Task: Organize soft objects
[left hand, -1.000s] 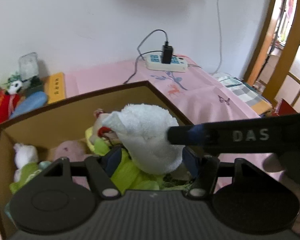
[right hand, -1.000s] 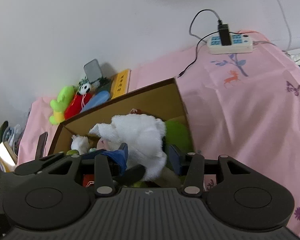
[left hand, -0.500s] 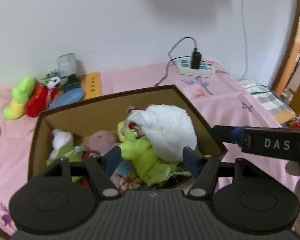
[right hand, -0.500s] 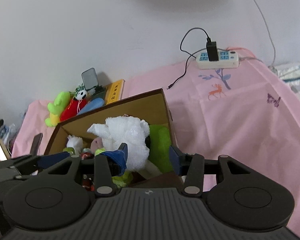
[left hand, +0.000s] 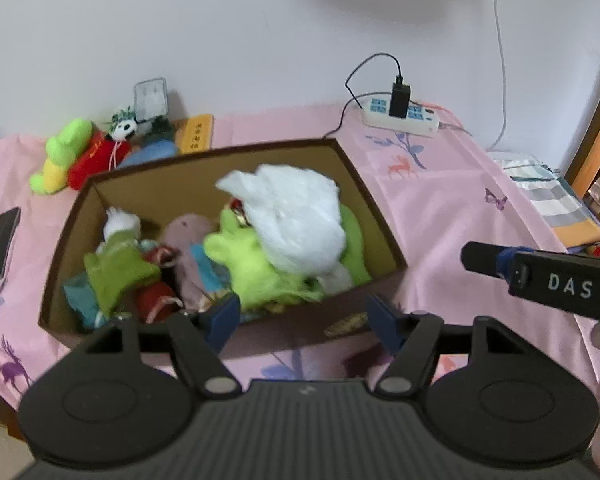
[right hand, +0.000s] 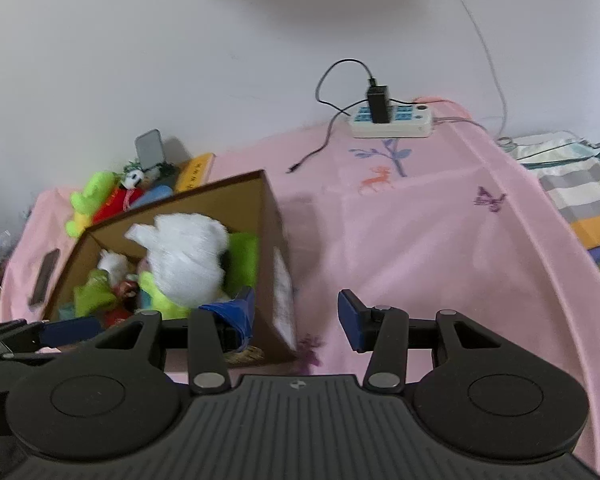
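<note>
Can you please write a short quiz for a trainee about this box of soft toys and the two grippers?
1. True or false: the white plush lies on top of the toys in the cardboard box.
2. Which is nearest the wall: A) power strip, B) phone, C) box?
3. What does the left gripper hold?

Key: 1 true; 2 A; 3 nothing, its jaws are open and empty.

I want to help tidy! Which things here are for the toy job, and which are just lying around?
For the job: cardboard box, white plush, lime plush, green and red plush outside the box.
Just lying about: power strip, phone, folded cloth.
</note>
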`<state>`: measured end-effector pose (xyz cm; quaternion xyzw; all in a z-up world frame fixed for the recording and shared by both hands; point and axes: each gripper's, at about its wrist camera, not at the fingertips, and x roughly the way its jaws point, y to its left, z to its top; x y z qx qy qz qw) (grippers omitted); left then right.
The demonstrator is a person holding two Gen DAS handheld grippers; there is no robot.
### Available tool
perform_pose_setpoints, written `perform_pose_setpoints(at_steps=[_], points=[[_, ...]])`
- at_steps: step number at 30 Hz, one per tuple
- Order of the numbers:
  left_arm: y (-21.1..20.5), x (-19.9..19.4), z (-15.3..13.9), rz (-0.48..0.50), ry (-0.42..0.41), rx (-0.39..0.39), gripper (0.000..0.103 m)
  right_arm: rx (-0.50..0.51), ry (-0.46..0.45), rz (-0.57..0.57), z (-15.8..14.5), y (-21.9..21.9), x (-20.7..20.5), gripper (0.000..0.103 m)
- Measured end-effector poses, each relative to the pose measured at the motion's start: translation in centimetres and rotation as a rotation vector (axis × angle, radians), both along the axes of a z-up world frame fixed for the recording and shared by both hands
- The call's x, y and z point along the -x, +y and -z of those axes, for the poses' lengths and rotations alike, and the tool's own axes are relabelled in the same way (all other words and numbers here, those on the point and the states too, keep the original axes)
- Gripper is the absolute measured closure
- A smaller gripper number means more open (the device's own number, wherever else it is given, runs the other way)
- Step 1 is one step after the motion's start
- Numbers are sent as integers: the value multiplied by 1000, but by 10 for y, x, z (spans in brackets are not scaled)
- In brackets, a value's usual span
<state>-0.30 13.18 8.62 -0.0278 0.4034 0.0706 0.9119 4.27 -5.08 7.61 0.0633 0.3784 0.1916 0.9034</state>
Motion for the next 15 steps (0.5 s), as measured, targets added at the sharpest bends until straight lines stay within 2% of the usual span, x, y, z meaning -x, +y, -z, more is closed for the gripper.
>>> perform_pose_setpoints(at_steps=[4,9,15], points=[[-26,-1,9,2,30,-47,33,36,-1,11,4,-19,4,73],[-60,-6,24,39,104,-52,33,110,4,58,10,-41,8,73],[-93,-9,35,95,137,-71,33,138,48,114,20,-66,7,73]])
